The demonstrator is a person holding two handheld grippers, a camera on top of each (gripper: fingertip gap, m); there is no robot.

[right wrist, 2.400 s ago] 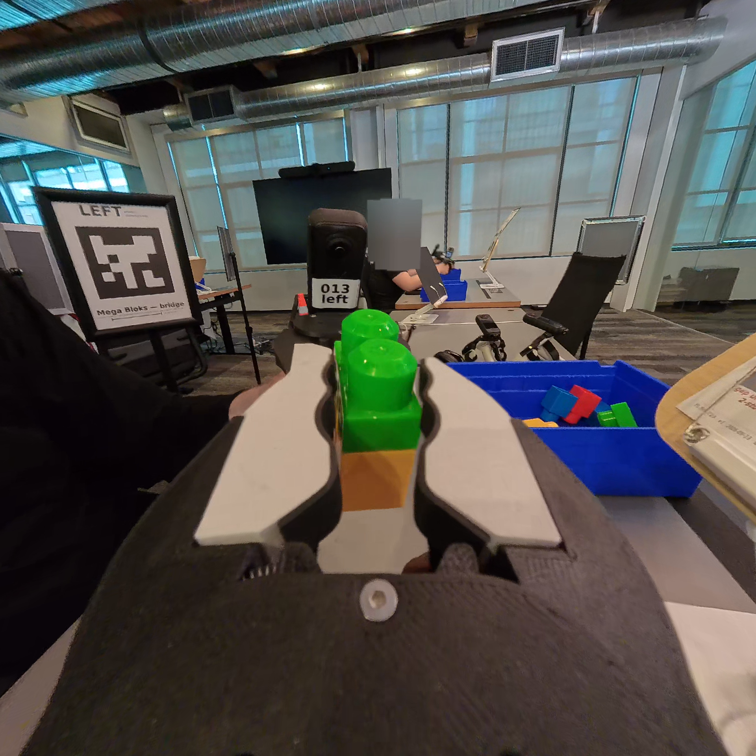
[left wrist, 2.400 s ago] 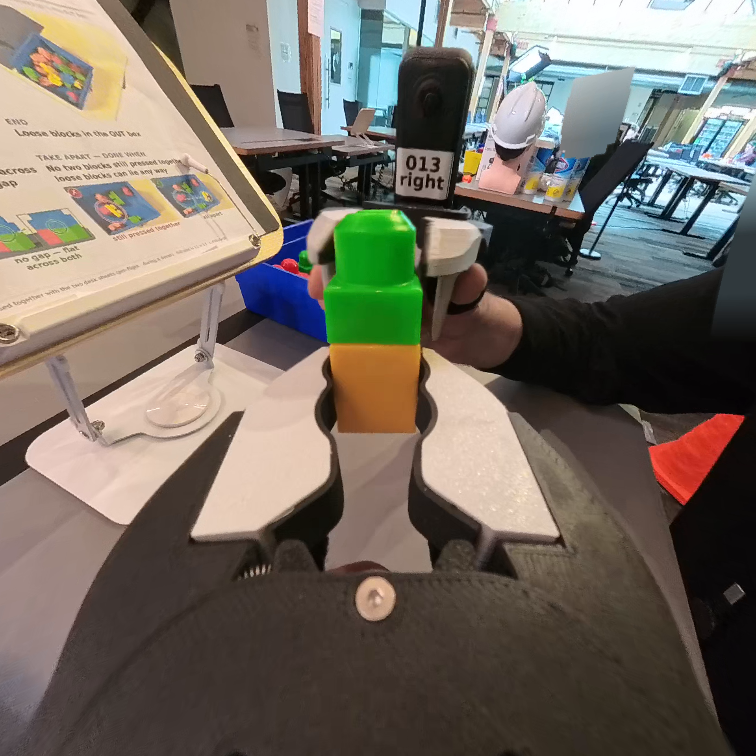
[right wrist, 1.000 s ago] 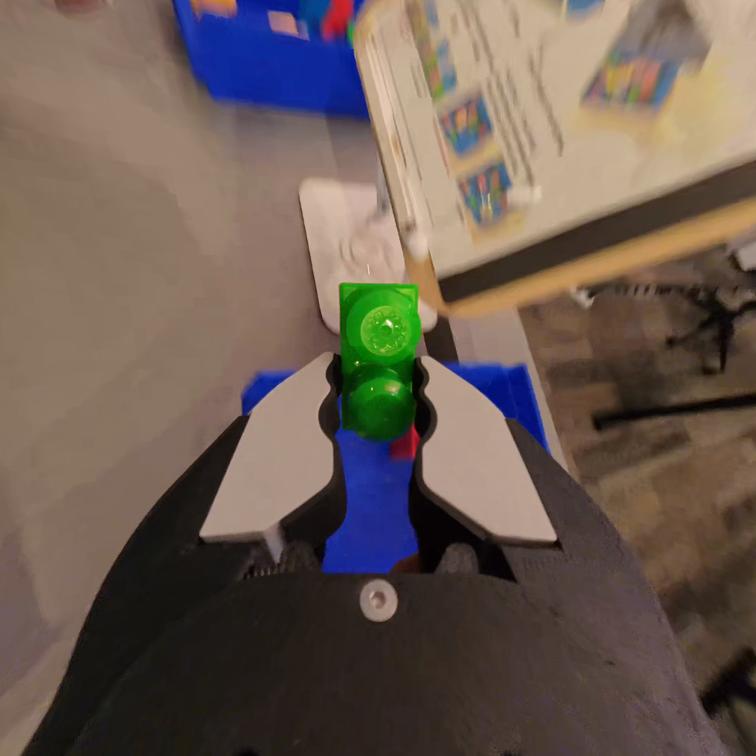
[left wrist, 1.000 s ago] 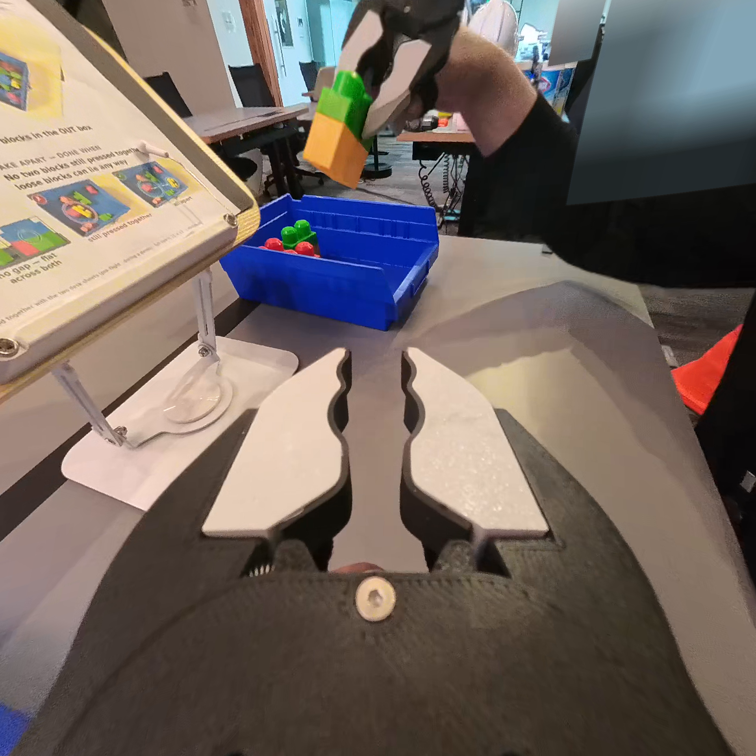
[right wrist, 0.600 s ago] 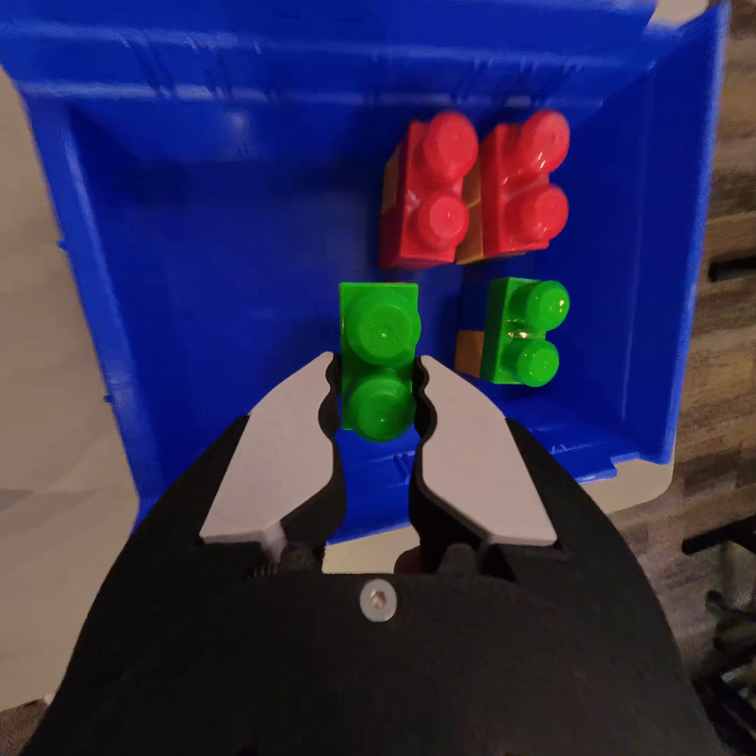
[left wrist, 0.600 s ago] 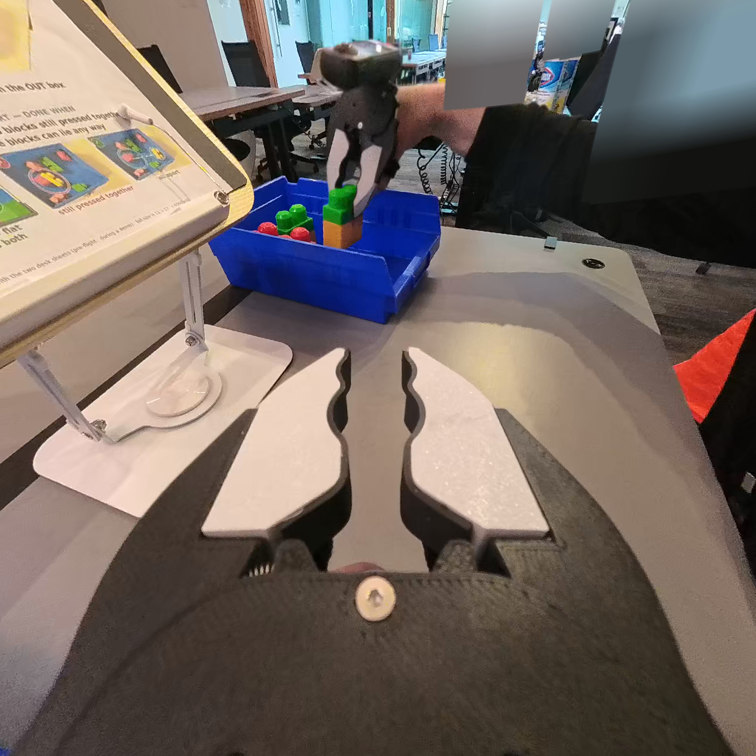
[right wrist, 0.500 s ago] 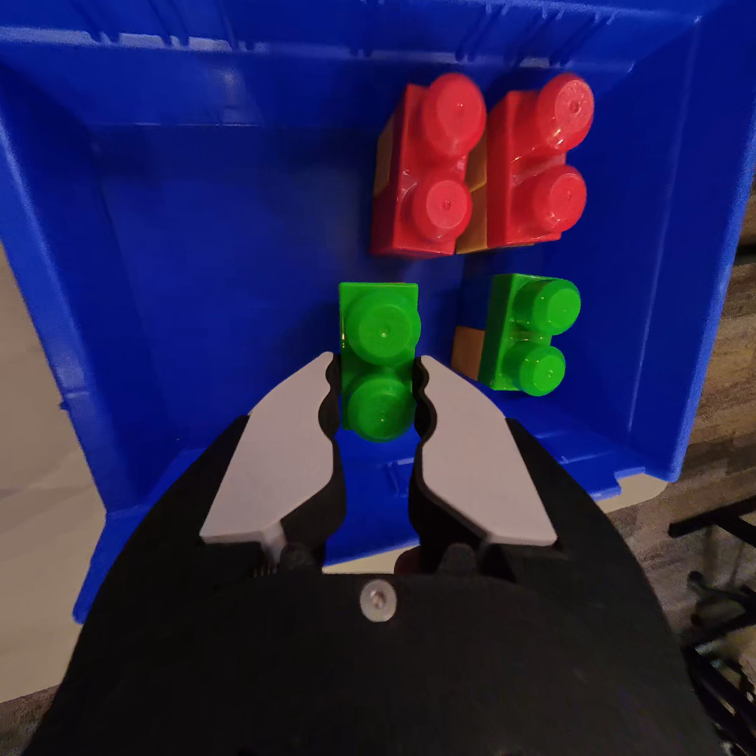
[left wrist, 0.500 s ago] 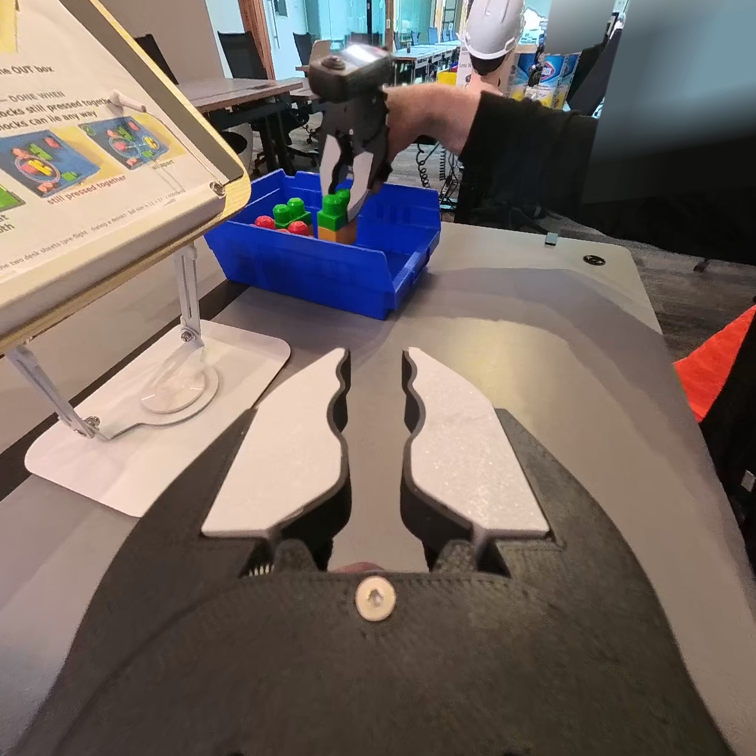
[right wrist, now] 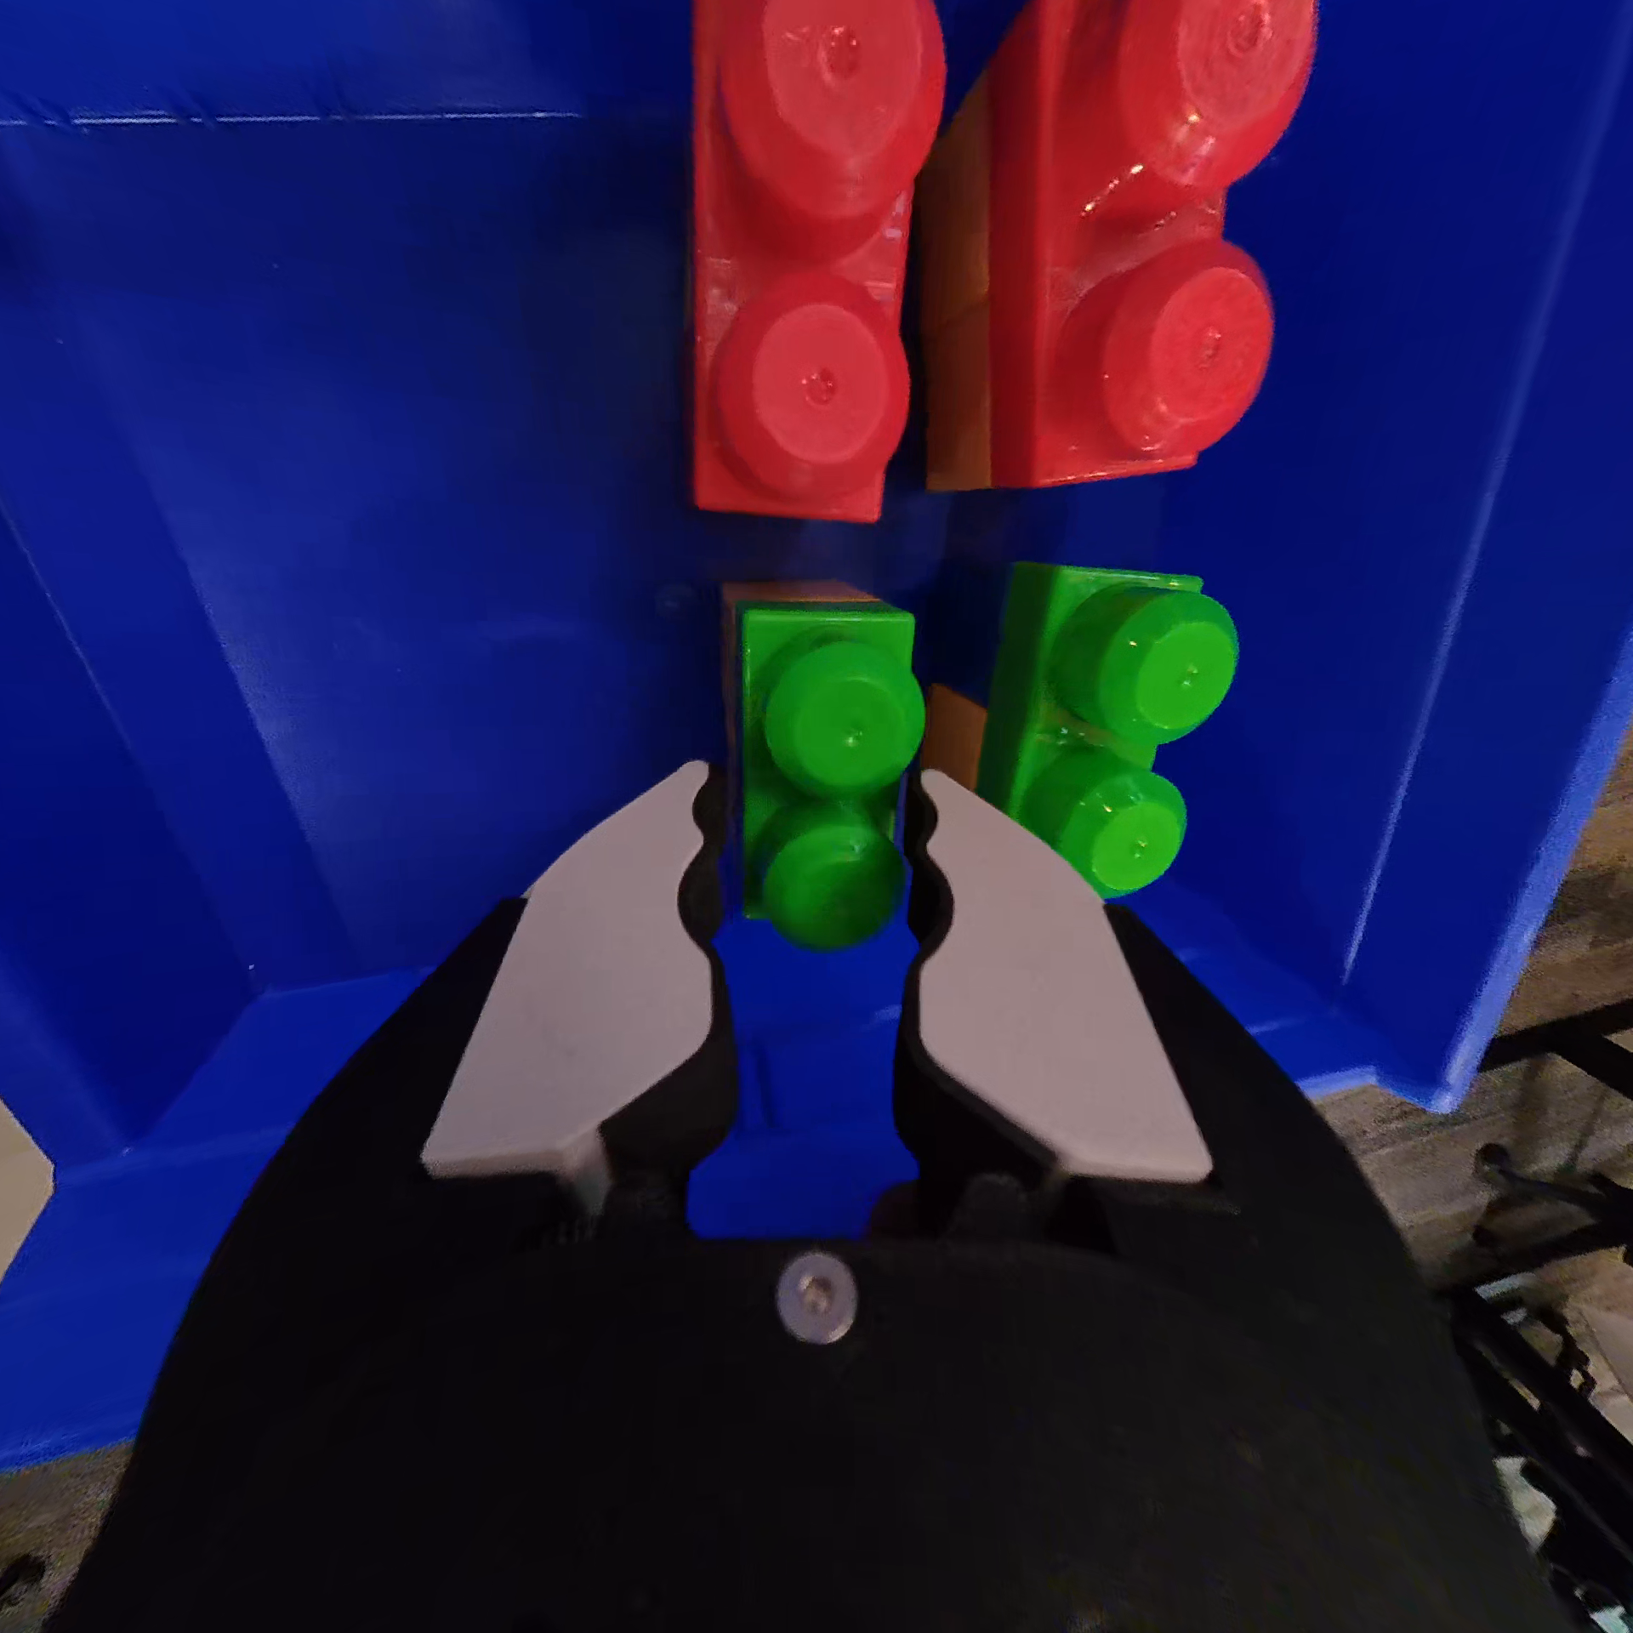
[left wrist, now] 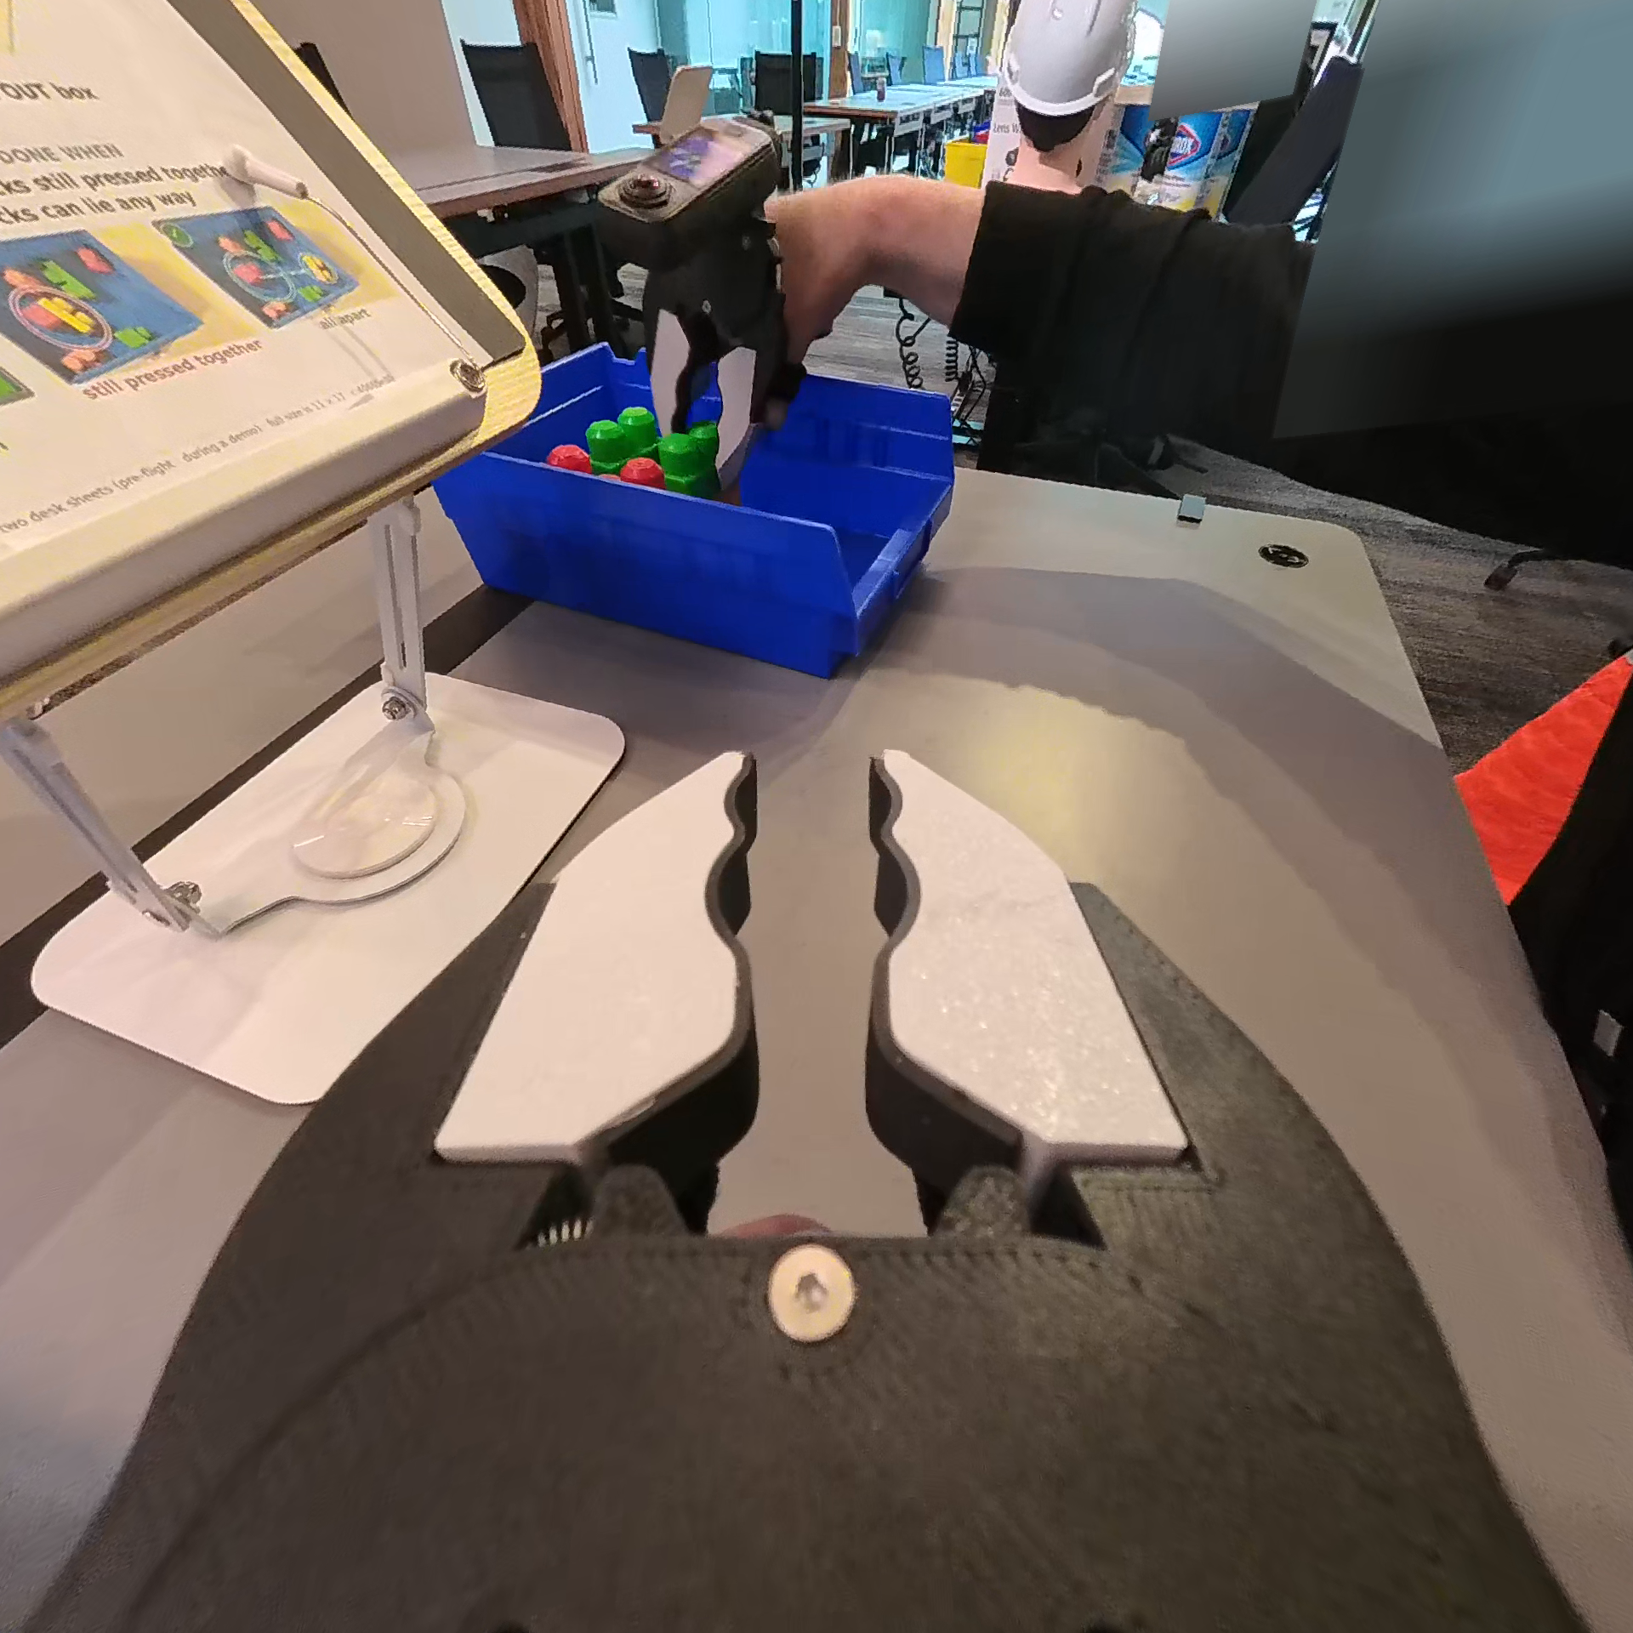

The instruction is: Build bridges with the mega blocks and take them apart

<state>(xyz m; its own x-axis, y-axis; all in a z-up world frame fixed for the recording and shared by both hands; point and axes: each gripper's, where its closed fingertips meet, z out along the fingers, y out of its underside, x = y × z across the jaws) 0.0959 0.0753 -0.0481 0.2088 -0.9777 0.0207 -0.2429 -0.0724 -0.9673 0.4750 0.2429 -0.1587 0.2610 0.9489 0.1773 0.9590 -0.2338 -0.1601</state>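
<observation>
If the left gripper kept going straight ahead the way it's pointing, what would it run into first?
Bare grey table lies ahead of the left gripper; further along that line, probably the blue bin, though depth is hard to judge.

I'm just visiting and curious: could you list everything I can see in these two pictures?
Blue bin: one, on the grey table, holding the blocks.
Red blocks: two, on orange ones, far end of the bin.
Green blocks: two, on orange ones, near end; one stands between the right gripper's fingers.
Instruction board: one, white, on a stand, left.
Hard hat: one, white, background.
Left gripper: open, empty, over the table.
Right gripper: open, in the bin.
</observation>
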